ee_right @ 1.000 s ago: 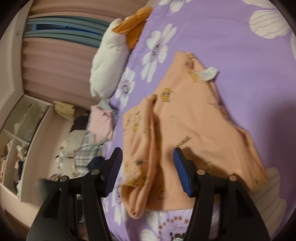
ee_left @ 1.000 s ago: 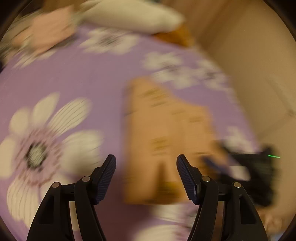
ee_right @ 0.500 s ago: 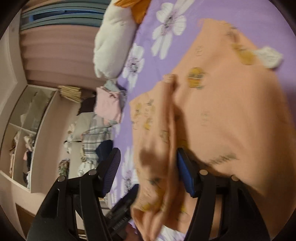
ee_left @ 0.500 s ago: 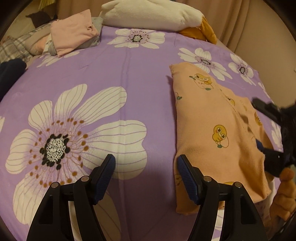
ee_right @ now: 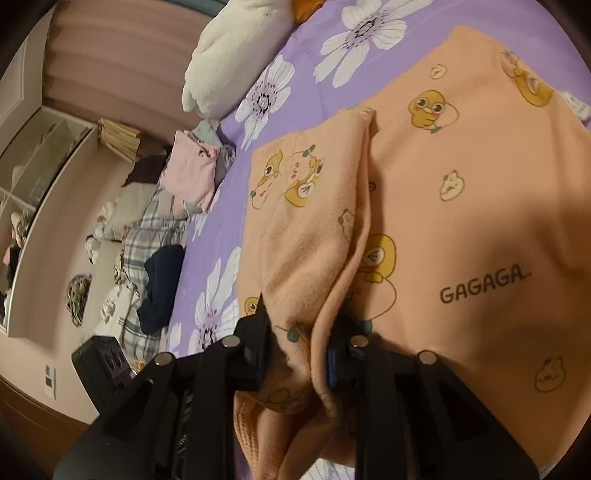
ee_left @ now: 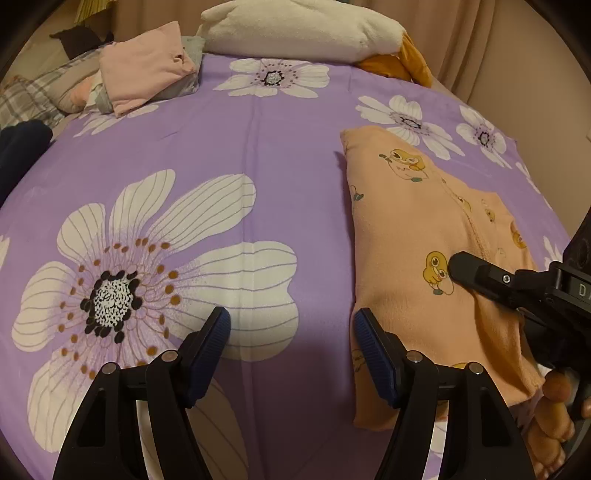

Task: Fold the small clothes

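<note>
- An orange garment (ee_left: 413,258) printed with cartoon ducks is spread on the purple flowered bed cover (ee_left: 229,155), towards the cover's right side in the left wrist view.
- The right tool (ee_right: 295,350) is seen pinched on a raised fold of the orange garment; its jaws have just been closing, and cloth is bunched between them.
- The left tool (ee_left: 291,343) is held with its jaws wide over bare bed cover, nothing between them; its right finger stands at the garment's near left edge.
- In the left wrist view the right tool (ee_left: 480,275) lies across the garment's right part, so that edge is hidden.
- A folded pink garment (ee_left: 144,66) is stacked at the far left of the bed.
- A white pillow (ee_left: 295,29) lies along the far edge.
- A dark blue cloth (ee_right: 162,284) and plaid fabric (ee_right: 147,240) lie at the bed's left edge.
</note>
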`<action>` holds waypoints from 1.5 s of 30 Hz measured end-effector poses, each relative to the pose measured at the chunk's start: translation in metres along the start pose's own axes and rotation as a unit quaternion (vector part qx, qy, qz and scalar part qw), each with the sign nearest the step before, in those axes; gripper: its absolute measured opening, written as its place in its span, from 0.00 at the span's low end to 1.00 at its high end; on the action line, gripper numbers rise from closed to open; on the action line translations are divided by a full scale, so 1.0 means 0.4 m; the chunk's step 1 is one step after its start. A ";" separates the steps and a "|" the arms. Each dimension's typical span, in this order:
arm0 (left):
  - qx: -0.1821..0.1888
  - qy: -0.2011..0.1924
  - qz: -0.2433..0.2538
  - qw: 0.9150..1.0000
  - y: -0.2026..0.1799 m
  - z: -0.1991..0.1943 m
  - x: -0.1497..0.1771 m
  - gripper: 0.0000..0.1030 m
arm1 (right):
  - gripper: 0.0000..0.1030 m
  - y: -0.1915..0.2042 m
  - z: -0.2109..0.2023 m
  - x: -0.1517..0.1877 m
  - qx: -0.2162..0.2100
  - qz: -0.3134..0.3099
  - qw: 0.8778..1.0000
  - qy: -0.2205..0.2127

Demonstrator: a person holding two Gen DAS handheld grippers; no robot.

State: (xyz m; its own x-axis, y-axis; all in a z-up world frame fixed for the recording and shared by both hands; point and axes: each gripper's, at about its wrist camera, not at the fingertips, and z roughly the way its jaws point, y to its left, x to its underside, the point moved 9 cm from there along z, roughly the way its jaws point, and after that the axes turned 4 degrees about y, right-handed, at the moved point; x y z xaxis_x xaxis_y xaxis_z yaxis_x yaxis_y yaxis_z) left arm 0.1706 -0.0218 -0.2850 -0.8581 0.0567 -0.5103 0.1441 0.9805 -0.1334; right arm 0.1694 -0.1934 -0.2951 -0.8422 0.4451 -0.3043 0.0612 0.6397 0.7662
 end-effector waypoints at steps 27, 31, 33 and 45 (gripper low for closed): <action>0.050 0.032 0.114 0.992 -0.198 -0.031 0.097 0.67 | 0.17 -0.056 -0.191 -0.075 -0.069 0.070 0.989 -0.106; 0.057 0.033 0.137 0.988 -0.243 -0.043 0.114 0.67 | 0.16 -0.056 -0.245 -0.094 -0.067 0.062 0.986 -0.141; 0.076 0.029 0.140 0.987 -0.255 -0.046 0.112 0.67 | 0.16 -0.062 -0.280 -0.101 -0.066 0.061 0.983 -0.161; 0.053 0.016 0.127 0.990 -0.249 -0.015 0.100 0.67 | 0.37 -0.187 -0.289 -0.085 -0.039 0.135 0.982 -0.123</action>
State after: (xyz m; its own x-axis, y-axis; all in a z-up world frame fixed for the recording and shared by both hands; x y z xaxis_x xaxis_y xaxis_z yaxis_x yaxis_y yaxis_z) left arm 0.1192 -0.1162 -0.2871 -0.8023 0.3065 -0.5123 0.4067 0.9088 -0.0932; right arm 0.1315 -0.3286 -0.2766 -0.6455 0.7359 -0.2045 0.2144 0.4316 0.8762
